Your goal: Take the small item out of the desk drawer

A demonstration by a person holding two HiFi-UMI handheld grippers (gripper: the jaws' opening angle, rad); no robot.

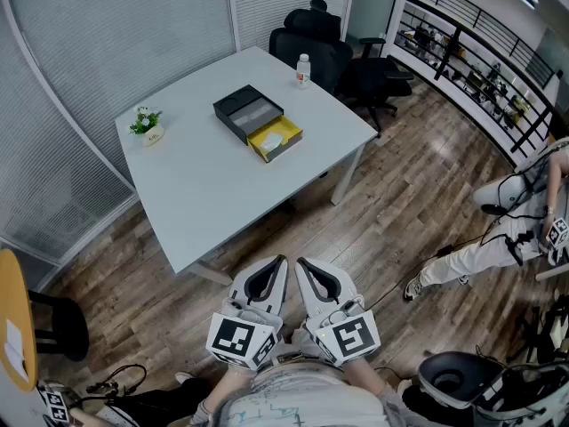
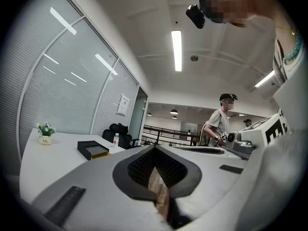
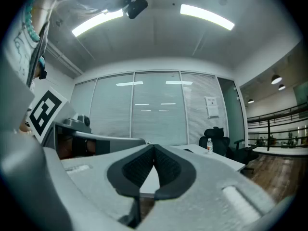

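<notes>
Bottom centre of the head view: the left hand-held gripper [image 1: 279, 263] and right hand-held gripper [image 1: 302, 263] are held side by side, level, over the wood floor [image 1: 400, 203], well short of the desk [image 1: 213, 194]. Both pairs of jaws are seen closed tip to tip, with nothing gripped.

Upper centre, on the desk: a black box [image 1: 247, 111] with its yellow drawer [image 1: 283, 149] pulled out. A pale small item [image 1: 273, 136] is seen lying in the drawer.

A plant [image 1: 147, 123] is noted at the desk's left edge and a bottle [image 1: 303, 69] at its far corner. Chairs [image 1: 311, 38] are seen beyond.

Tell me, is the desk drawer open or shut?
Open. The yellow drawer sticks out in front of its dark case on the table.
</notes>
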